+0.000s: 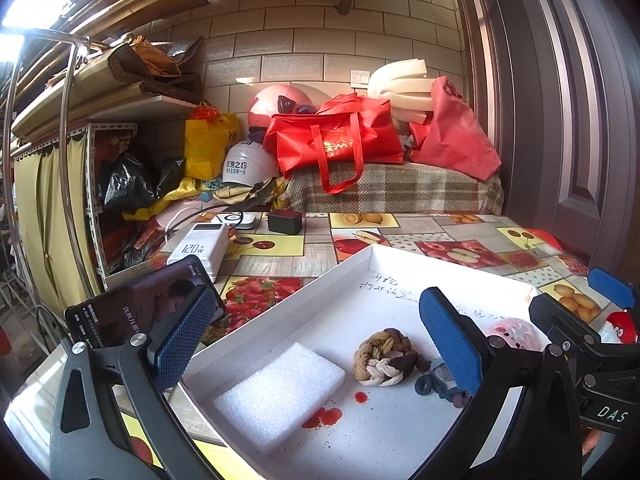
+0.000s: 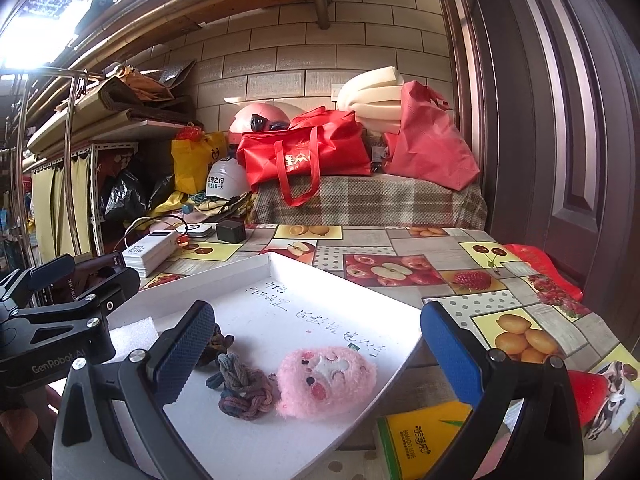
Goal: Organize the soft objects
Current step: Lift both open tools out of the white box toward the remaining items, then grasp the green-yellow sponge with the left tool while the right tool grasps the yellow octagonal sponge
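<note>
My right claw (image 2: 316, 356), fingers apart and empty, hangs over the pink plush (image 2: 326, 382) lying crosswise in the tray (image 2: 256, 268); my left claw (image 1: 316, 344) gapes over the foam (image 1: 280, 394).

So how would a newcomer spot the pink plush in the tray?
Find the shallow white tray on the fruit-print tablecloth. Near its right edge lies the pink plush, beside a grey-purple braided knot. It alone is fluffy and pink, with a small stitched face; its neighbours are braided cord or white foam.

"120W" on white power bank (image 1: 200, 247)
</note>
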Action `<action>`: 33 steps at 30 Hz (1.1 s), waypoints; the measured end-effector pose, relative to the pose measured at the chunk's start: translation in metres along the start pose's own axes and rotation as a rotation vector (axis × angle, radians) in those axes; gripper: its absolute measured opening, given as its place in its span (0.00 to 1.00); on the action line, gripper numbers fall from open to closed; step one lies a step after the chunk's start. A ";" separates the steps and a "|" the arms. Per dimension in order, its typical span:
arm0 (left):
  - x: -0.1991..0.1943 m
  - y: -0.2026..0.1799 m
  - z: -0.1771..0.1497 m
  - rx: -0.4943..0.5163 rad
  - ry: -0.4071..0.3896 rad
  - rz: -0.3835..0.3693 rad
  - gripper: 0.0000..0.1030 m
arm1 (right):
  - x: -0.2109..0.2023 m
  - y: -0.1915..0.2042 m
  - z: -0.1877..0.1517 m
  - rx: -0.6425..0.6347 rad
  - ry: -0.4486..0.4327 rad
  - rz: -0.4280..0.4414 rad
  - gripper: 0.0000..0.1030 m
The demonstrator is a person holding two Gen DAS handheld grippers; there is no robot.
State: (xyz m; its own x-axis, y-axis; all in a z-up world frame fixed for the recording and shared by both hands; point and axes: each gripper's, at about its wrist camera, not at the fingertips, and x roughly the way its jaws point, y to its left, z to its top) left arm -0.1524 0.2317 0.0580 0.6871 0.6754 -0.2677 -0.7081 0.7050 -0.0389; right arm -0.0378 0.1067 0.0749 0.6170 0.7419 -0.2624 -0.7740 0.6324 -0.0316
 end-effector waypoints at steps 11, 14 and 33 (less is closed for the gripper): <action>-0.020 -0.011 -0.007 0.023 0.007 -0.042 1.00 | -0.033 -0.002 -0.011 -0.015 0.022 0.072 1.00; -0.027 -0.020 -0.010 0.046 0.018 -0.077 1.00 | -0.043 -0.008 -0.015 -0.011 0.031 0.085 1.00; -0.079 -0.145 -0.037 0.385 0.173 -0.568 1.00 | -0.107 -0.171 -0.035 0.090 0.160 -0.016 1.00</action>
State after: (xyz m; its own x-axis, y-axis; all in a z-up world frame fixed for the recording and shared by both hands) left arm -0.1103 0.0678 0.0492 0.8751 0.1593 -0.4570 -0.1184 0.9861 0.1170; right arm 0.0235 -0.0889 0.0751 0.5928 0.6913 -0.4131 -0.7440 0.6665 0.0477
